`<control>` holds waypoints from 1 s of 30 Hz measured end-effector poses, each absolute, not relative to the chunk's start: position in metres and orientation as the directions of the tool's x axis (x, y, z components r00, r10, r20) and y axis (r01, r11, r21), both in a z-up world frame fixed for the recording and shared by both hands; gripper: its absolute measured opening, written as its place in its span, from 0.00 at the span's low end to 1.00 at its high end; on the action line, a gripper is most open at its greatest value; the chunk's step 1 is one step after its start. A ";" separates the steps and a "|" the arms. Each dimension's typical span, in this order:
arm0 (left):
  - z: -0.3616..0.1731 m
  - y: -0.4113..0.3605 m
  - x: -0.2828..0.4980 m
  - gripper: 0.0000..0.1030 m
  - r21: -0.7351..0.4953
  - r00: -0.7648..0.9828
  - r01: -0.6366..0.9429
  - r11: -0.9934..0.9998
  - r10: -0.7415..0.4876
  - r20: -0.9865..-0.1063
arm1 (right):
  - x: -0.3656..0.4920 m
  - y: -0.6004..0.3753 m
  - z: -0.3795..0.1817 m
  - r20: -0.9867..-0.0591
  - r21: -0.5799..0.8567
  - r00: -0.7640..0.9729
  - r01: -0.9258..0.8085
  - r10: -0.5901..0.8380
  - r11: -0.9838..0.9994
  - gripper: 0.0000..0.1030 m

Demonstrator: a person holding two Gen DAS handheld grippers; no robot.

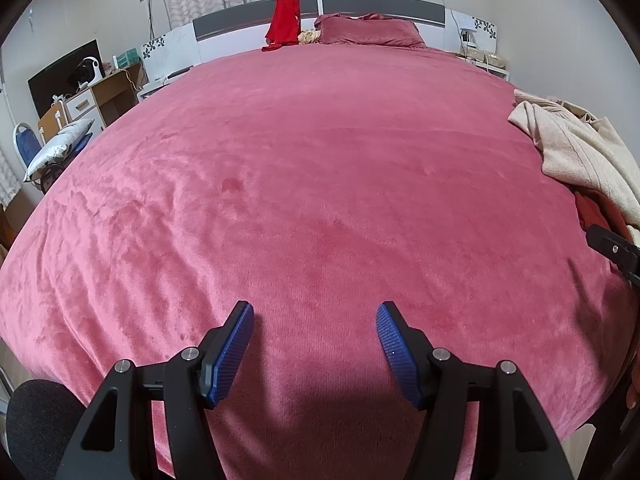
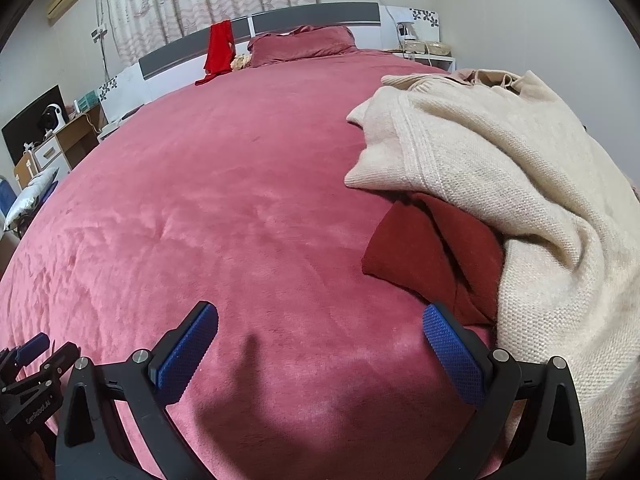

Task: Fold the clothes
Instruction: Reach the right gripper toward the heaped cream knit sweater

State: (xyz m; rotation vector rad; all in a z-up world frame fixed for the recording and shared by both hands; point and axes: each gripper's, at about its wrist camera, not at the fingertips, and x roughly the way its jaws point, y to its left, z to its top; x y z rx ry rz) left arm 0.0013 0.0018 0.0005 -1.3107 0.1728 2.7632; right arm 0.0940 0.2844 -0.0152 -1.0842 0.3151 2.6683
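Observation:
A cream knitted sweater (image 2: 520,184) lies crumpled on the right side of the pink bed (image 2: 240,200), on top of a dark red garment (image 2: 432,256). The sweater (image 1: 576,148) and a bit of the red garment (image 1: 592,208) also show at the right edge of the left wrist view. My right gripper (image 2: 320,316) is open and empty above the bed, its right finger close to the red garment. My left gripper (image 1: 315,314) is open and empty over the bare bed (image 1: 300,180), far left of the pile. The right gripper's body (image 1: 612,248) shows at the left view's right edge.
A bright red garment (image 1: 285,20) hangs over the headboard (image 1: 360,8), beside a pink pillow (image 1: 368,30). A desk with a monitor (image 1: 64,76) and a chair with a cushion (image 1: 56,148) stand left of the bed. A bedside shelf (image 1: 488,60) stands at the far right.

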 end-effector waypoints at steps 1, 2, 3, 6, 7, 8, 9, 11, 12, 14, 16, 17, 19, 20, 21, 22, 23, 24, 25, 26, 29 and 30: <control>0.001 0.004 0.003 0.63 0.069 -0.630 -0.119 -0.991 0.022 -0.776 | 0.094 0.285 -0.016 -0.705 0.109 -0.695 -0.303 0.141 -0.947 1.00; 0.002 0.007 0.005 0.63 0.070 -0.629 -0.118 -0.991 0.021 -0.777 | 0.094 0.285 -0.016 -0.704 0.109 -0.695 -0.305 0.143 -0.946 1.00; 0.003 0.010 0.007 0.63 0.070 -0.628 -0.118 -0.991 0.020 -0.778 | 0.094 0.286 -0.015 -0.702 0.108 -0.697 -0.307 0.146 -0.946 1.00; 0.005 0.018 0.013 0.63 0.072 -0.625 -0.117 -0.990 0.017 -0.780 | 0.095 0.290 -0.011 -0.689 0.094 -0.704 -0.322 0.172 -0.942 1.00; 0.006 0.021 0.015 0.63 0.073 -0.625 -0.117 -0.990 0.016 -0.781 | 0.097 0.290 -0.010 -0.682 0.085 -0.707 -0.331 0.187 -0.940 1.00; 0.007 0.021 0.017 0.63 0.073 -0.623 -0.117 -0.990 0.016 -0.782 | 0.099 0.293 -0.009 -0.677 0.080 -0.710 -0.336 0.197 -0.938 1.00; 0.007 0.020 0.019 0.63 0.073 -0.622 -0.116 -0.990 0.015 -0.783 | 0.098 0.293 -0.008 -0.674 0.078 -0.710 -0.344 0.205 -0.936 1.00; 0.008 0.020 0.022 0.63 0.074 -0.619 -0.116 -0.991 0.014 -0.785 | 0.097 0.297 -0.010 -0.675 0.083 -0.706 -0.360 0.214 -0.929 1.00; 0.004 0.013 0.014 0.63 0.075 -0.617 -0.115 -0.990 0.012 -0.787 | 0.096 0.299 -0.011 -0.677 0.086 -0.703 -0.368 0.217 -0.926 1.00; 0.002 0.011 0.011 0.63 0.074 -0.615 -0.115 -0.991 0.013 -0.788 | 0.094 0.302 -0.015 -0.702 0.087 -0.680 -0.377 0.212 -0.922 1.00; 0.001 0.010 0.009 0.63 0.072 -0.616 -0.115 -0.991 0.015 -0.788 | 0.094 0.302 -0.015 -0.718 0.075 -0.662 -0.381 0.215 -0.922 1.00; 0.002 0.010 0.010 0.63 0.073 -0.619 -0.115 -0.991 0.014 -0.785 | 0.094 0.302 -0.015 -0.720 0.071 -0.659 -0.380 0.216 -0.922 1.00; 0.002 0.011 0.010 0.63 0.077 -0.622 -0.115 -0.990 0.011 -0.783 | 0.096 0.300 -0.013 -0.696 0.068 -0.682 -0.372 0.223 -0.926 1.00; 0.001 0.010 0.010 0.63 0.078 -0.615 -0.115 -0.990 0.009 -0.788 | 0.095 0.299 -0.012 -0.692 0.061 -0.685 -0.368 0.227 -0.928 1.00; 0.001 0.009 0.010 0.63 0.080 -0.606 -0.115 -0.990 0.006 -0.796 | 0.095 0.297 -0.011 -0.688 0.055 -0.689 -0.365 0.230 -0.930 1.00; 0.001 0.008 0.010 0.63 0.082 -0.596 -0.116 -0.990 0.003 -0.803 | 0.096 0.297 -0.011 -0.681 0.052 -0.694 -0.363 0.233 -0.930 1.00; 0.001 0.007 0.010 0.63 0.081 -0.597 -0.116 -0.990 0.004 -0.802 | 0.096 0.296 -0.010 -0.674 0.049 -0.700 -0.361 0.236 -0.931 1.00; 0.001 0.007 0.010 0.63 0.080 -0.601 -0.115 -0.990 0.006 -0.799 | 0.096 0.296 -0.010 -0.667 0.043 -0.705 -0.361 0.243 -0.931 1.00; 0.001 0.006 0.011 0.63 0.078 -0.605 -0.115 -0.990 0.007 -0.797 | 0.096 0.296 -0.010 -0.665 0.041 -0.704 -0.366 0.248 -0.930 1.00; 0.001 0.005 0.011 0.63 0.077 -0.608 -0.114 -0.990 0.009 -0.794 | 0.096 0.296 -0.010 -0.664 0.039 -0.704 -0.370 0.253 -0.928 1.00; 0.001 0.004 0.011 0.63 0.073 -0.619 -0.113 -0.991 0.013 -0.785 | 0.095 0.298 -0.011 -0.669 0.057 -0.703 -0.372 0.241 -0.927 1.00; 0.001 0.003 0.011 0.63 0.071 -0.622 -0.113 -0.991 0.015 -0.783 | 0.095 0.299 -0.010 -0.668 0.060 -0.705 -0.370 0.238 -0.927 1.00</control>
